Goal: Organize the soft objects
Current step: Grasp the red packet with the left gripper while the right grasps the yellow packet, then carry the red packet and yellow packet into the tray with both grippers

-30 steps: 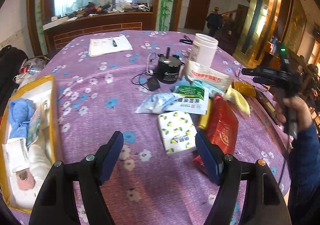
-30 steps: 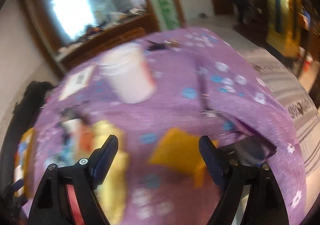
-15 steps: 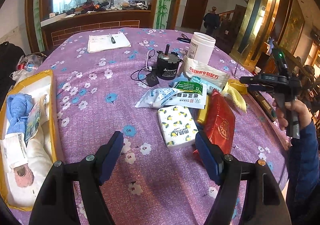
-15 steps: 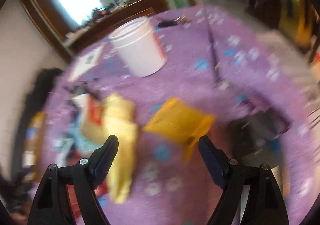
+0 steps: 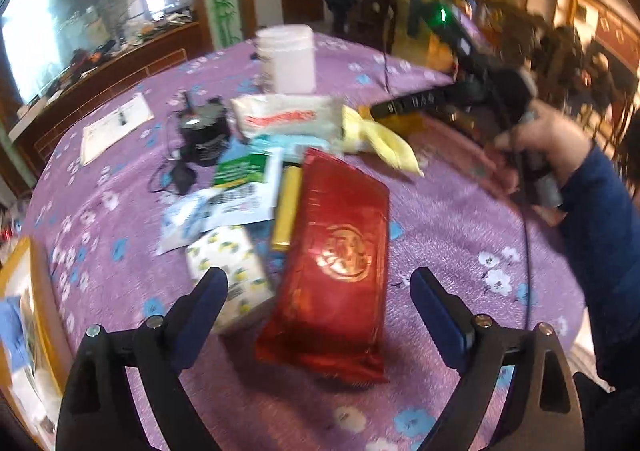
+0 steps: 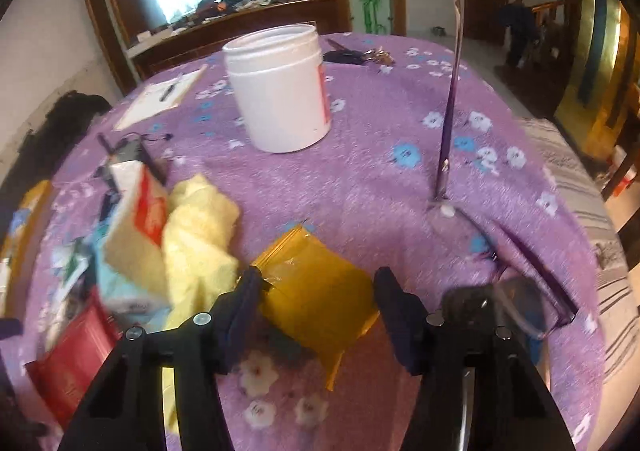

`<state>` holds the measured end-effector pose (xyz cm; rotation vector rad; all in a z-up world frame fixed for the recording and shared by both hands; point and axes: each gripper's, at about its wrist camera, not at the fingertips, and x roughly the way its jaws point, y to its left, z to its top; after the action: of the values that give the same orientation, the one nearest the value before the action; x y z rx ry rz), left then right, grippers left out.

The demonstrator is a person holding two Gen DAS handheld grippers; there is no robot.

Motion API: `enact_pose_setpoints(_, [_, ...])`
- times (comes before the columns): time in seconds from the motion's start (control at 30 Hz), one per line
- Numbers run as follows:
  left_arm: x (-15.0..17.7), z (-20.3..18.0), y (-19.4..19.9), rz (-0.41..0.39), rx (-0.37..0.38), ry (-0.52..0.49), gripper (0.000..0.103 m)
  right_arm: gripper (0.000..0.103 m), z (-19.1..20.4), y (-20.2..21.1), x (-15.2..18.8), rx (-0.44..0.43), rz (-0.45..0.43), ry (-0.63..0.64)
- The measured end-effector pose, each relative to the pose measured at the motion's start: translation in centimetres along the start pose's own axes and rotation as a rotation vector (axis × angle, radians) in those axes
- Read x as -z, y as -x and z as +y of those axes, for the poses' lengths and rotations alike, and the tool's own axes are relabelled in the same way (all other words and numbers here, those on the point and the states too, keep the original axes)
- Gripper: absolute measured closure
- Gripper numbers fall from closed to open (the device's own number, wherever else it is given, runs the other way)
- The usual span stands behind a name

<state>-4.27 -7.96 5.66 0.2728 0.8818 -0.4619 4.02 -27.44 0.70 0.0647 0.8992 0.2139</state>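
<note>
**Both tools spread over the soft pile**

The left tool is held low over the purple flowered bench, its blue-padded fingers wide apart with nothing between them touched. Framed in that gap is the red pack, lying flat on the cloth. Its long axis runs away from the camera, near end toward the left tool, far end tipped slightly left toward the pile. A gold emblem is seen face up on it. Just left of it a lemon-print tissue pack is seen, and a thin gold bar lies alongside the red pack's far left edge, parallel to it. Beyond these, a white-and-green sachet, a white bag with red lettering, a yellow cloth and a black cylinder are crowded together. A white jar stands upright at the far side. At the left edge, the rim of a yellow box is caught.

The right tool is lowered over an orange pouch, its fingers apart and straddling the pouch; contact cannot be told. The pouch lies flat, one corner pointing at the camera. Glasses rest just right of the tool. In the left view the right tool is seen gripped by the right hand at the bench's far right edge.
</note>
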Motion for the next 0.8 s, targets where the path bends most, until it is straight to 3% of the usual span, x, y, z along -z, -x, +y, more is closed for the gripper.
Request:
enact_pose_setpoints(0.07, [-0.4,-0.8,-1.2,0.035,0.002,-0.029,0.011,0.042,0.1,0.1,0.1,-0.011,0.000,-0.012])
enact_pose_setpoints(0.17, [-0.9,-1.8,-3.5,0.069,-0.090,-0.055,0.012,0.042,-0.1,0.3,0.1,-0.036,-0.007,-0.040])
enact_pose_setpoints(0.23, [-1.3,-1.8,-4.6,0.082,-0.108,-0.044,0.036,0.042,-0.4,0.3,0.1,-0.038,-0.007,-0.054])
enact_pose_setpoints(0.4, [-1.3,-1.9,-4.6,0.053,-0.118,-0.042,0.051,0.042,-0.4,0.7,0.2,-0.049,-0.025,-0.070])
enact_pose_setpoints(0.57, [-0.6,-1.2,-3.1,0.014,-0.050,0.029,0.052,0.042,-0.3,2.3,0.1,-0.073,-0.077,-0.081])
enact_pose_setpoints(0.67, [-0.3,-0.9,-1.8,-0.010,-0.050,0.048,0.052,0.042,0.0,2.7,0.1,-0.119,-0.088,-0.093])
enact_pose_setpoints(0.8, [-0.2,-0.2,-0.3,-0.055,-0.060,0.087,0.052,0.042,0.8,4.5,0.1,-0.193,-0.170,-0.074])
